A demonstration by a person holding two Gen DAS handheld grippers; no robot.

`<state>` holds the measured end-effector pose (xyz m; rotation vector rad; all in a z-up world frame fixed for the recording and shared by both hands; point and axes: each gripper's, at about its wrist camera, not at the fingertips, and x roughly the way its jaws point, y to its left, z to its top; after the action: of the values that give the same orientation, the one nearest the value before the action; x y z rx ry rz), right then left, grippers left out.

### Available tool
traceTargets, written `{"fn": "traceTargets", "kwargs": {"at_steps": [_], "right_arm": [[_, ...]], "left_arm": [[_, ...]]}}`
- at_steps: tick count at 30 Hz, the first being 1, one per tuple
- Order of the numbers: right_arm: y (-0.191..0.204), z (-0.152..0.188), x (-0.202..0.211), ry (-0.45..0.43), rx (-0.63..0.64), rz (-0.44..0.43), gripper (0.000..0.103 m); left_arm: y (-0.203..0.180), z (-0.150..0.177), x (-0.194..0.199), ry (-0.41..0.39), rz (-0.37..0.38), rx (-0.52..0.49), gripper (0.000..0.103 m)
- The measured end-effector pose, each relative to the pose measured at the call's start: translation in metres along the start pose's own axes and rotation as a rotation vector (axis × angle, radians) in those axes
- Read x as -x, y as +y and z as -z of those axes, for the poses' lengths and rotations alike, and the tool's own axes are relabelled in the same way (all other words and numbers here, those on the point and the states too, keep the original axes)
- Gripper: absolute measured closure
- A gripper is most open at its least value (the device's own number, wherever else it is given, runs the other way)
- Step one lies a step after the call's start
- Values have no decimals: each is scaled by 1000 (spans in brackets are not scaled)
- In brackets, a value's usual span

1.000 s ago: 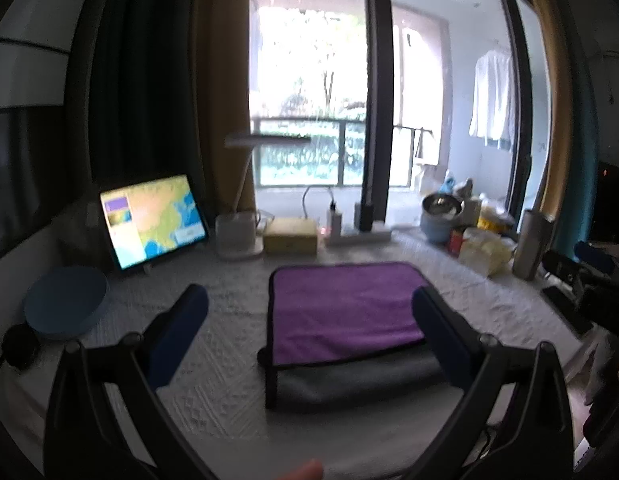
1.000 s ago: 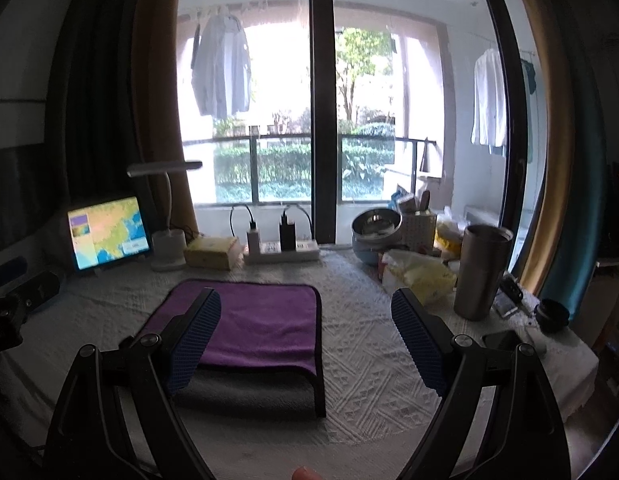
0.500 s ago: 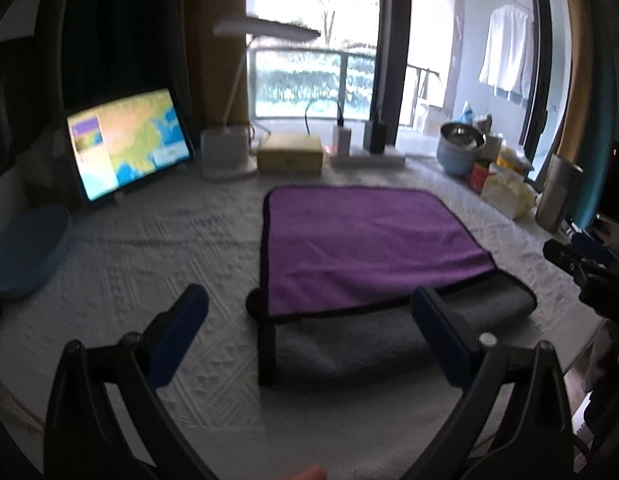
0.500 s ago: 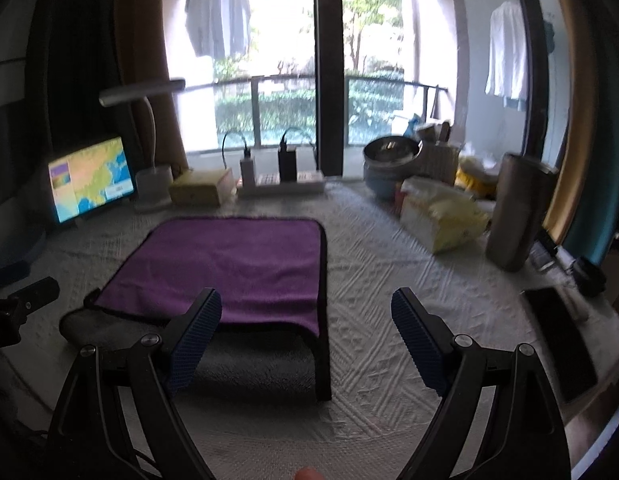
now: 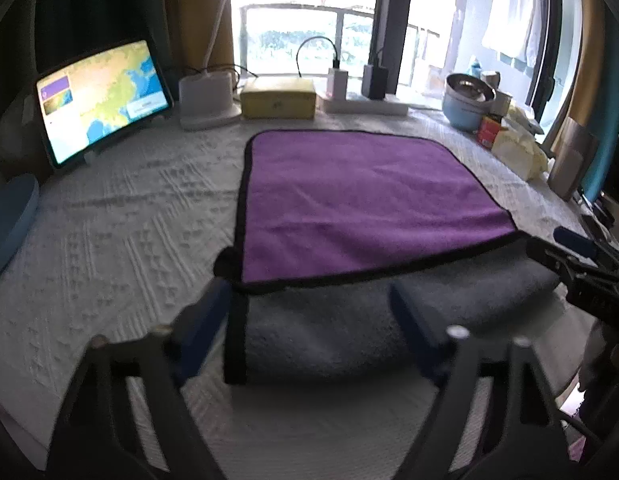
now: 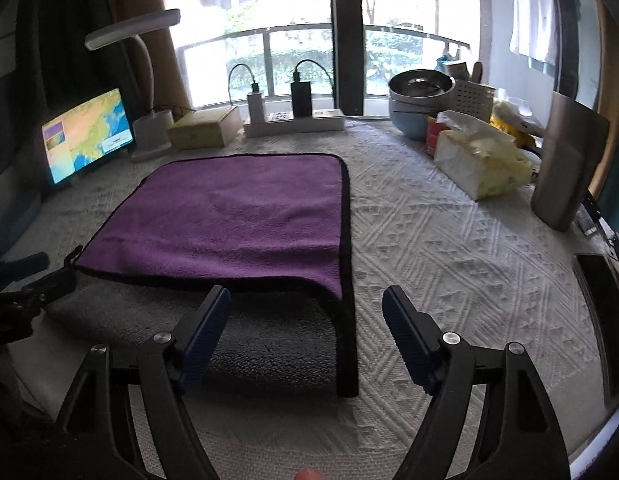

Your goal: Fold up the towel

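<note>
A purple towel (image 5: pixel 349 196) with black trim lies flat on the white textured tablecloth; its near part shows a grey side (image 5: pixel 329 336). It also shows in the right wrist view (image 6: pixel 237 216). My left gripper (image 5: pixel 309 300) is open and empty, low over the towel's near left corner. My right gripper (image 6: pixel 305 308) is open and empty, over the near right corner (image 6: pixel 341 296). Each gripper shows at the edge of the other's view.
A lit tablet (image 5: pixel 101 96), lamp base (image 5: pixel 205 100), yellow box (image 5: pixel 277 98) and power strip (image 5: pixel 365 106) line the back. Bowls (image 6: pixel 421 104), a tissue pack (image 6: pixel 481 160) and a steel tumbler (image 6: pixel 569 164) stand at the right. A blue dish (image 5: pixel 9 220) sits at the left.
Both grippers have moved forward and down toward the towel's near edge, so the towel looks much larger. Both stay open.
</note>
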<state>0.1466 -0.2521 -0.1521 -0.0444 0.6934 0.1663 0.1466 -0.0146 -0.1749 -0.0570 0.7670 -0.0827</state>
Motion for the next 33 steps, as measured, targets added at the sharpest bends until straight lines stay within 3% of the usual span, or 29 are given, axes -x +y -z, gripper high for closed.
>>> {"fn": "traceTargets", "kwargs": {"at_steps": [2, 5, 8, 10, 14, 17, 19, 22, 26, 33], "right_arm": [[2, 0, -3, 10, 16, -3, 22], [5, 1, -9, 35, 41, -5, 27], [7, 2, -14, 57, 51, -3, 30], [7, 2, -17, 71, 55, 4, 38], [14, 5, -24, 93, 110, 26, 46], [22, 7, -22, 78, 160, 40, 62], [28, 8, -21, 66, 196, 53, 78], [36, 12, -20, 48, 251, 74, 89], [31, 12, -11, -5, 228, 63, 92], [28, 8, 22, -130, 197, 9, 93]], "left_arm": [[0, 2, -8, 34, 6, -1, 41], [0, 5, -14, 60, 1, -11, 43], [-1, 7, -15, 56, -5, -27, 43], [-2, 8, -14, 53, -6, -37, 43], [-3, 12, -13, 33, -17, -60, 52], [-8, 15, -10, 20, -29, -79, 59], [-12, 16, -8, 12, -34, -97, 65], [-15, 18, -7, 1, -35, -110, 74], [-13, 18, -1, -26, -48, -105, 89], [-13, 20, 8, -71, -15, -105, 96]]}}
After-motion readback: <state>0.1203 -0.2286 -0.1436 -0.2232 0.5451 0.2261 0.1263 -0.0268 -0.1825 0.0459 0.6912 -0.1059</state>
